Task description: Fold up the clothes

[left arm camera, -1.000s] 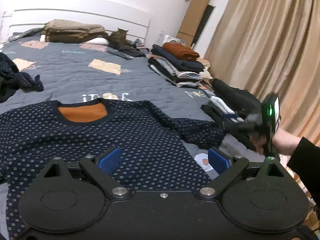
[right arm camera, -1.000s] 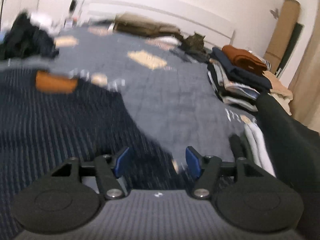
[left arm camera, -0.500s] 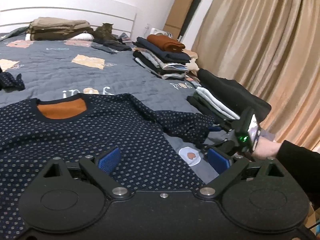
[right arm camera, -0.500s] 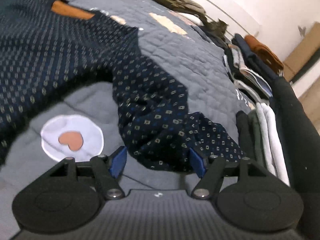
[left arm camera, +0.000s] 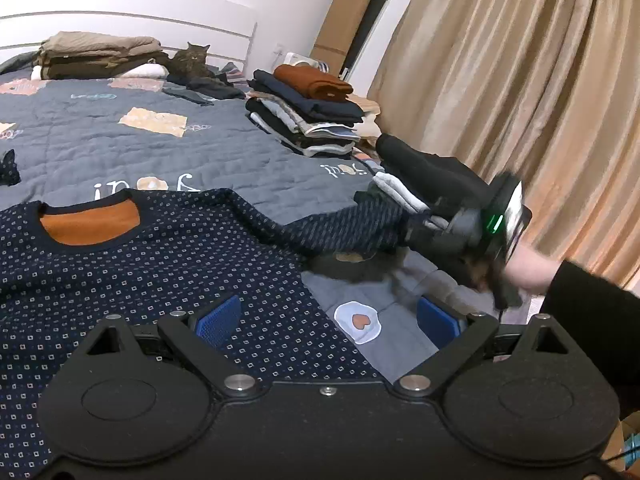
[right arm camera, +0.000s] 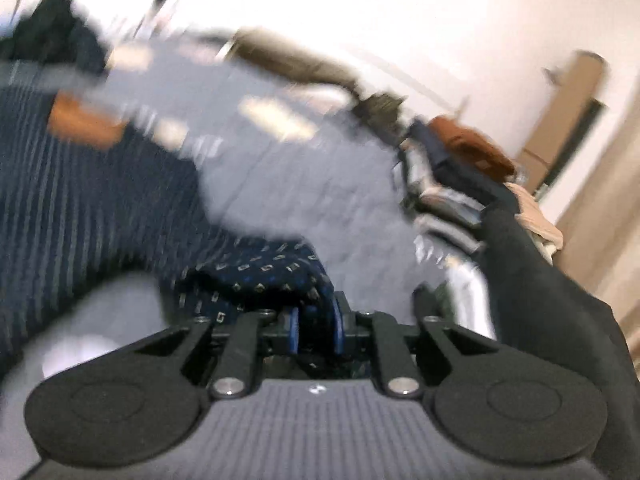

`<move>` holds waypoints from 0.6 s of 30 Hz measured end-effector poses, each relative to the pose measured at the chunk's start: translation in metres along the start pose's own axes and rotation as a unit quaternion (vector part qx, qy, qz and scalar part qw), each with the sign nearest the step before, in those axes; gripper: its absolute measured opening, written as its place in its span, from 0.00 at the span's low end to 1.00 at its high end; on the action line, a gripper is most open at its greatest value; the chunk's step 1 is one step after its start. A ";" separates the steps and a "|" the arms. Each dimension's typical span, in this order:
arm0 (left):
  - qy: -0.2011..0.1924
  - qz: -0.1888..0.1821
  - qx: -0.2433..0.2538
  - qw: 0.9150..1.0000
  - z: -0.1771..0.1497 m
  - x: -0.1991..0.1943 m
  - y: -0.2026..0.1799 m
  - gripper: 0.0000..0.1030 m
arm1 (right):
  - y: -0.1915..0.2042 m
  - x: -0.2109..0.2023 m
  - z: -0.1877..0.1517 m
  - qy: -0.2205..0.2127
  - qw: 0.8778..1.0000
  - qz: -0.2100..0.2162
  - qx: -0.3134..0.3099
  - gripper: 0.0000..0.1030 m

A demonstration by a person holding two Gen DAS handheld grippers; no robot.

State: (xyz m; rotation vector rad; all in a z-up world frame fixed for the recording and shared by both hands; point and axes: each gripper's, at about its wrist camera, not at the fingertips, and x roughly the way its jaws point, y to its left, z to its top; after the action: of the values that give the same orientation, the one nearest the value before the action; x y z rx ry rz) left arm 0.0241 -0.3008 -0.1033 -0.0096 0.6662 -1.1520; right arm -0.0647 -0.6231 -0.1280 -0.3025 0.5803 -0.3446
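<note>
On quilted bed (left arm camera: 224, 160), right tool (right arm camera: 314, 330) closing on dotted knit sleeve (right arm camera: 260, 276)

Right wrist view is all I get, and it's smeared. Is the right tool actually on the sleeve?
Observer: Yes. In the left wrist view the right tool has the sweater's sleeve lifted off the quilt; its jaws are closing with the cloth between them.
Operator: Where's the left tool?
Observer: The left tool is open and holds nothing, low over the edge of the sweater's body.
Operator: Is the sweater flat otherwise?
Observer: The body lies spread flat, front up, with the orange inner collar showing.
Operator: Anything nearby to avoid?
Observer: A stack of folded clothes sits further up the bed, and a cat lies by the headboard.
</note>
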 end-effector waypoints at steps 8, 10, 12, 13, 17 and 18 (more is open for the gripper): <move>-0.007 -0.001 -0.003 1.000 0.003 -0.001 0.002 0.92 | -0.068 0.042 0.057 0.019 0.983 -0.006 0.183 0.18; -0.005 0.000 -0.003 1.000 0.003 0.001 0.002 0.92 | -0.066 0.071 0.058 0.059 0.987 -0.048 0.141 0.19; -0.001 0.003 -0.004 1.000 0.002 0.002 0.003 0.92 | -0.066 0.091 0.051 0.091 0.985 -0.078 0.122 0.19; 0.000 0.003 -0.004 1.000 0.002 0.003 0.003 0.92 | -0.067 0.094 0.047 0.099 0.983 -0.089 0.125 0.19; -0.002 0.001 -0.006 1.000 0.003 0.001 0.005 0.92 | -0.070 0.071 0.036 0.089 0.981 -0.077 0.153 0.23; -0.002 0.000 -0.007 1.000 0.003 0.002 0.005 0.92 | -0.068 0.061 0.034 0.081 0.983 -0.074 0.149 0.30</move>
State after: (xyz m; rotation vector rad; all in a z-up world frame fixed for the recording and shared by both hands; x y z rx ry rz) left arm 0.0302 -0.3010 -0.1032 -0.0229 0.6703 -1.1466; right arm -0.0131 -0.7027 -0.1053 -0.0280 0.6581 -0.5967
